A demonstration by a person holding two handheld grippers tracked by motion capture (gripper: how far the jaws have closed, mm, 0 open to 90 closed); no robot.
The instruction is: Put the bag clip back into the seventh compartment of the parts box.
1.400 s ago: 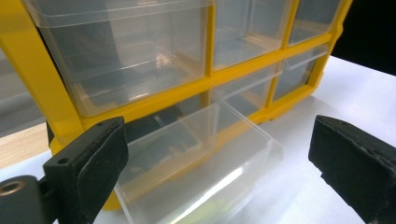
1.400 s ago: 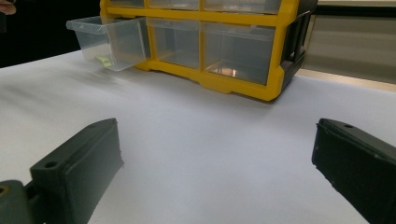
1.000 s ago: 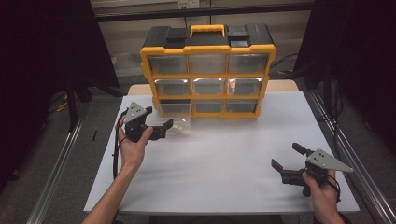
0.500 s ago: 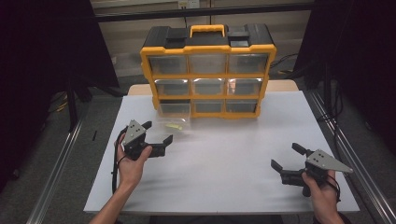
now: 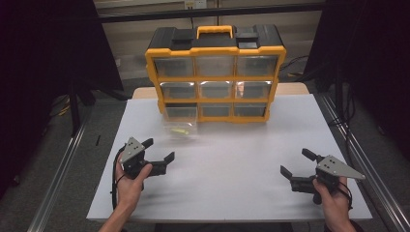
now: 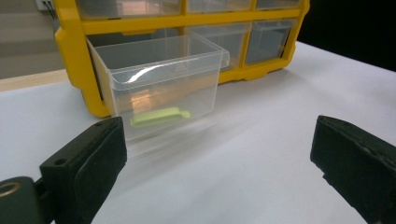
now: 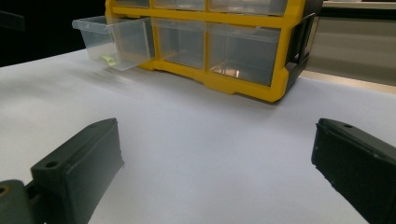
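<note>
— Since a second ago, what has shifted?

— Back toward me came my left tool (image 5: 157,155); it was up by the pulled-out clear drawer (image 5: 181,119) and now hangs over the bench (image 5: 232,145) near its left front part, jaws spread wide and gripping nothing. My right tool (image 5: 297,168) has kept its place near the right front corner, also spread and empty.

— Where is the drawer now?

— It juts out of the bottom-left slot of the yellow organizer (image 5: 216,72), its front overhanging the white surface. A small green piece (image 6: 160,116) lies on its floor.

— How much room is there?

— Between my two tools the bench top is bare white, and open surface runs from my left tool up to the drawer front. My right hand (image 5: 333,200) sits close to the front edge; the organizer stands at the far edge.
</note>
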